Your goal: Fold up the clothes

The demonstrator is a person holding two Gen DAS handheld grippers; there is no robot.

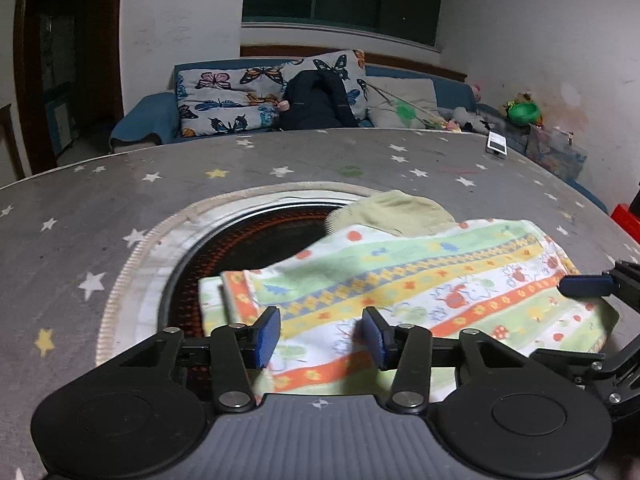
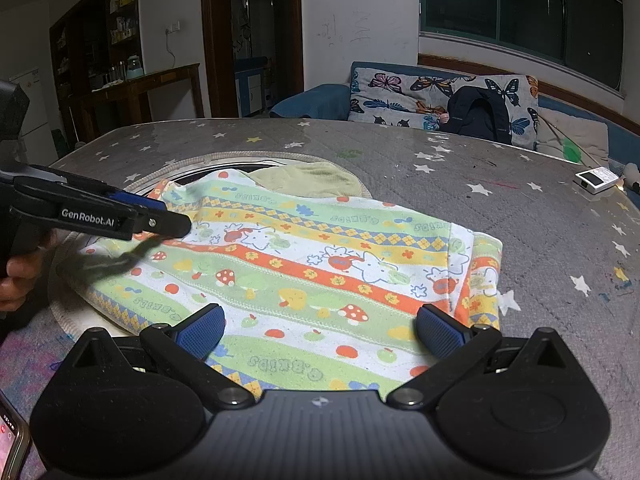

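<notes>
Garment: a striped child's garment (image 2: 320, 264) printed with mushrooms, apples and cartoon animals lies spread flat on the table (image 2: 520, 208), partly over the round opening (image 1: 248, 236) in the tabletop.
Fold: the garment's end farthest from the round opening is doubled over, a narrow flap lying on top of the main panel.
Yellow cloth: a pale yellow-green cloth (image 1: 404, 210) pokes out from under the garment's far edge, resting on the rim of the round opening.
Left gripper: the left gripper (image 1: 320, 338) is low over the garment's edge at the round opening; its 2 blue pads stand partly apart with cloth lying in the gap, and neither pad visibly presses on it.
Left gripper, side view: in the right wrist view its jaws (image 2: 160, 216) reach over the garment's corner by the round opening; a hand (image 2: 16, 276) grips the handle.
Right gripper: the right gripper (image 2: 320, 330) is over the garment's near edge, away from the round opening, its jaws spread wide and nothing clamped.
Table: grey cover with white and yellow stars.
Remote: a small white remote (image 2: 598, 180) lies near the table's far edge, well apart from the garment.
Sofa: butterfly cushions (image 1: 224, 100) and a dark backpack (image 1: 316, 100) sit beyond the table.
</notes>
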